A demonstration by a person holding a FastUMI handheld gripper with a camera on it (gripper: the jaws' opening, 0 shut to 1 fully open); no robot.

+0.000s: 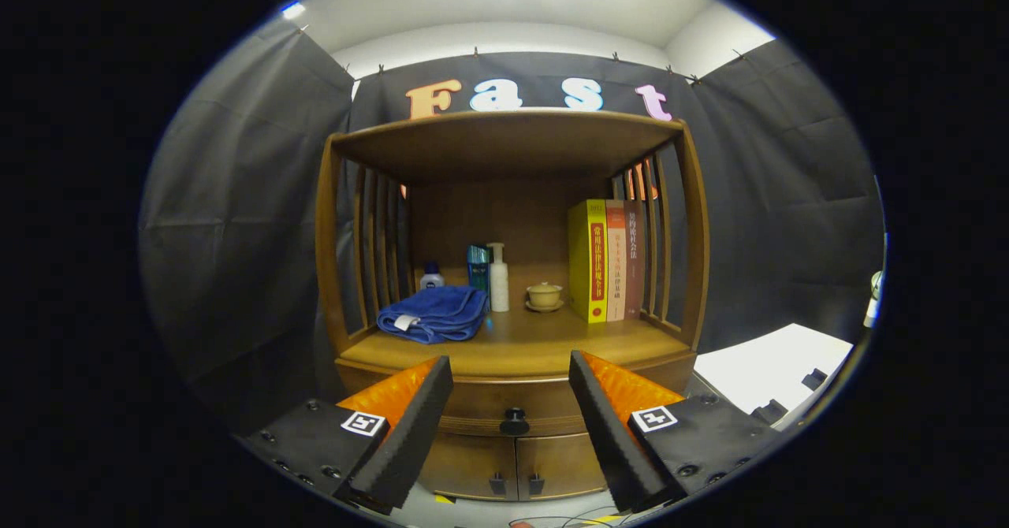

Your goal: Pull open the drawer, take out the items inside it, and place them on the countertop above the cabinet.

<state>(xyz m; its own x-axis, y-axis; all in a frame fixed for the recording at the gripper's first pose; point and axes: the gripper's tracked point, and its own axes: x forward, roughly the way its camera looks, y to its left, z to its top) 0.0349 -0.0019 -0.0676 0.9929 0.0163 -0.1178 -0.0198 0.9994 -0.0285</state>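
The gripper (511, 422) is hovering in front of a wooden cabinet (512, 291), its jaws spread wide and holding nothing. Each finger (406, 433) is carrying a small black-and-white square marker on its black block. Just beyond the fingers, in the gap between them, the drawer (512, 406) is sitting closed, its dark round knob (514, 420) at dead centre. Below it, at six o'clock, two small cabinet doors (516, 465) are meeting at a pair of dark pulls.

Above the drawer the worktop (536, 343) is carrying a folded blue towel (433, 314) at about ten o'clock from the knob. Behind the towel a small blue-capped bottle (431, 276), a teal bottle (478, 266) and a white pump bottle (498, 277) are standing upright. A little lidded cup on a saucer (544, 296) is sitting near twelve o'clock. At one o'clock, three books (607, 260) are standing against the slatted side; the thick yellow one is bearing red Chinese lettering, too small to read reliably.

Off at three o'clock, a white surface (776, 362) is lying beside the cabinet.
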